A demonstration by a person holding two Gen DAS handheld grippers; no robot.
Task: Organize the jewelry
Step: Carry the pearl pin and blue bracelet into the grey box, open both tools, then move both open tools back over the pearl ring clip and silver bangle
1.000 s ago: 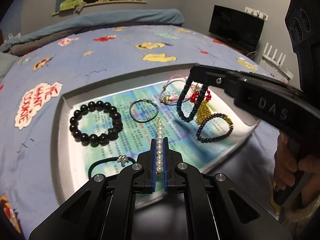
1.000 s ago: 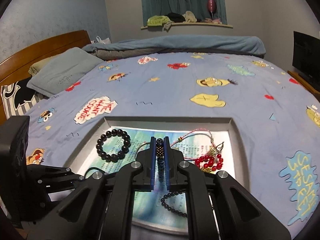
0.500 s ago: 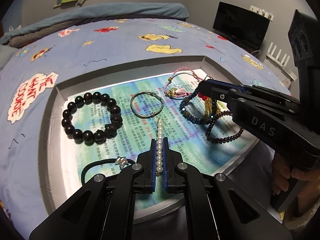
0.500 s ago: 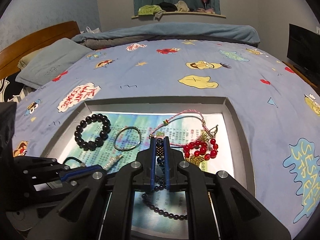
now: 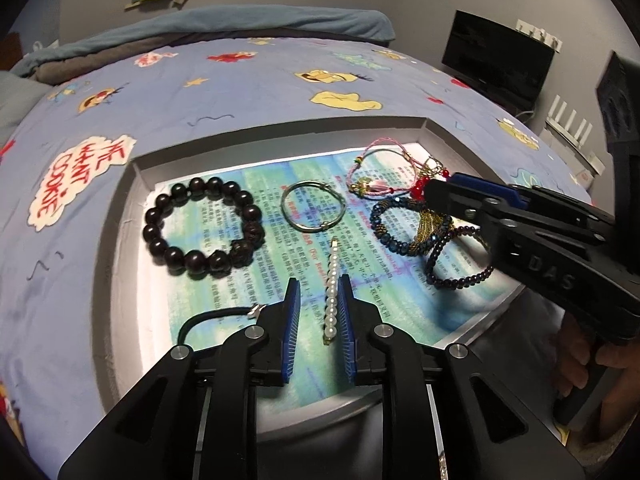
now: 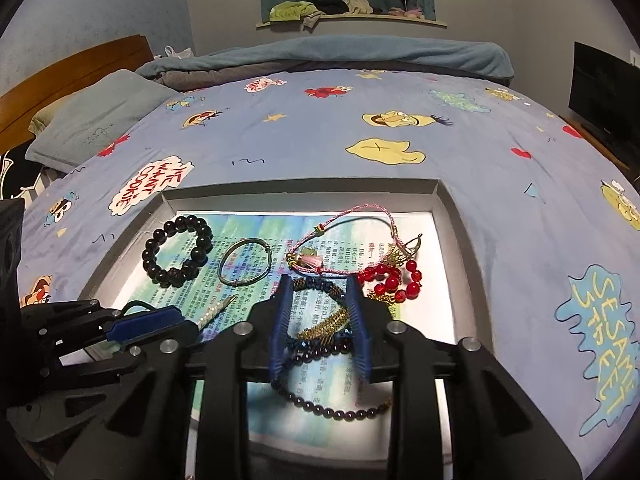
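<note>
A blue bedspread [image 6: 320, 140] printed with cartoon patches carries a shallow grey tray [image 5: 120, 208] lined with a blue-green printed sheet [image 5: 280, 248]. One patch reads "WE WANT COOKIE" [image 5: 76, 180]; another, seen from the right wrist, reads "SESAME STREET" [image 6: 600, 344]. The sheet's fine print is too small to make out. The right tool's side is stamped "DAS".

In the tray, from big to small: a black bead bracelet [image 5: 202, 228] at the left, a dark purple bead loop [image 5: 456, 260] and a blue bead bracelet [image 5: 404, 220] tangled with gold chain at the right, a pink cord bracelet [image 5: 380, 168], a plain metal bangle [image 5: 313, 212] in the middle, a red bead cluster [image 6: 394, 280], and a thin pearl strand [image 5: 331, 300] lying flat.

The left gripper [image 5: 319, 316] is spread wide, the pearl strand lying loose between its blue pads, touching neither. The right gripper [image 6: 318, 320] is likewise wide apart, straddling the blue bracelet and gold chain on the sheet.
</note>
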